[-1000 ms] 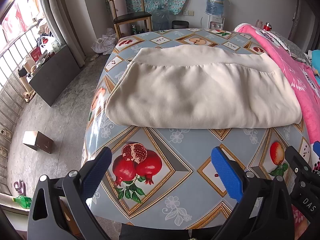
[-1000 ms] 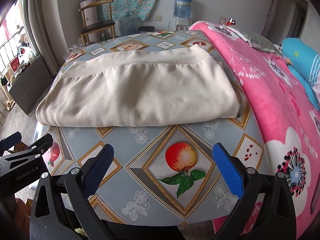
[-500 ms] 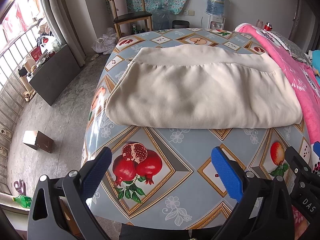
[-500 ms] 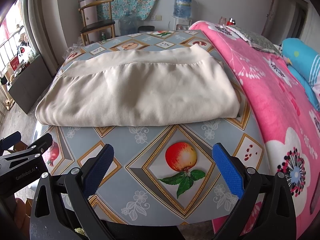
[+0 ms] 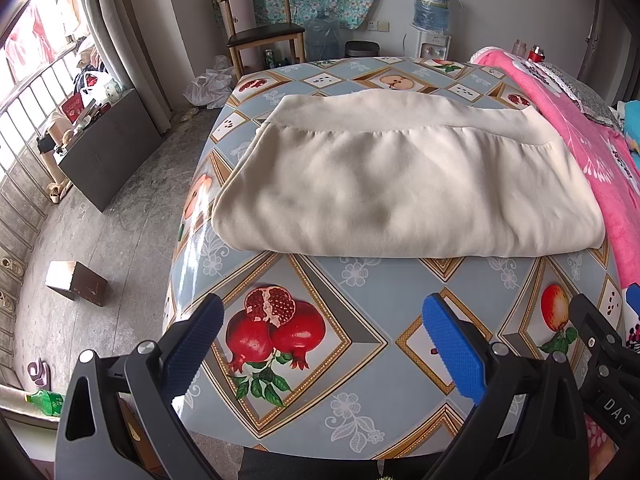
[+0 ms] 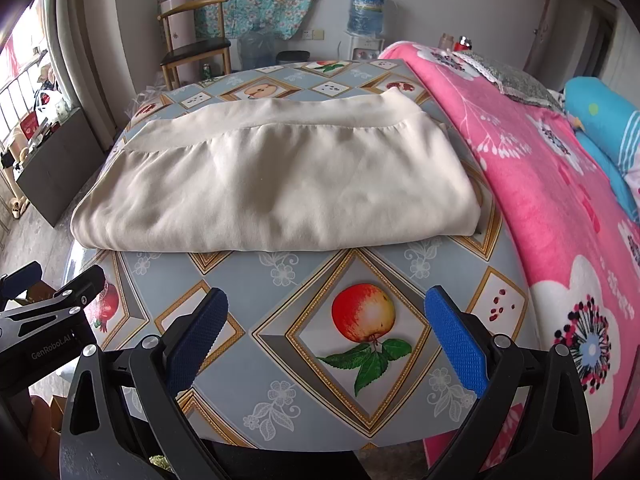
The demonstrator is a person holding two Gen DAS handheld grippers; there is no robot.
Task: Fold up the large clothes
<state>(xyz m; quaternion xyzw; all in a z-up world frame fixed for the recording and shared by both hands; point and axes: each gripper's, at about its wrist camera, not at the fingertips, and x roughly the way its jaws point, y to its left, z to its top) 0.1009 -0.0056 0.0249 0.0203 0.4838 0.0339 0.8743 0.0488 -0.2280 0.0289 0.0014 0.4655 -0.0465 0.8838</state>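
A cream garment [image 5: 404,184] [image 6: 276,184] lies folded into a wide rectangle on the fruit-patterned table [image 5: 360,344] [image 6: 280,312], its ribbed hem band along the far side. My left gripper [image 5: 320,344] hovers open over the table's near edge, well short of the garment, above a pomegranate print. My right gripper [image 6: 326,332] is open too, over an apple print, with nothing between its blue pads [image 6: 456,340]. Each gripper shows at the edge of the other's view.
A pink flowered blanket [image 6: 560,200] covers the bed along the table's right side. A wooden chair [image 5: 260,36] and a water dispenser [image 5: 430,20] stand at the far wall. On the floor to the left are a small box [image 5: 76,282] and a dark cabinet [image 5: 104,152].
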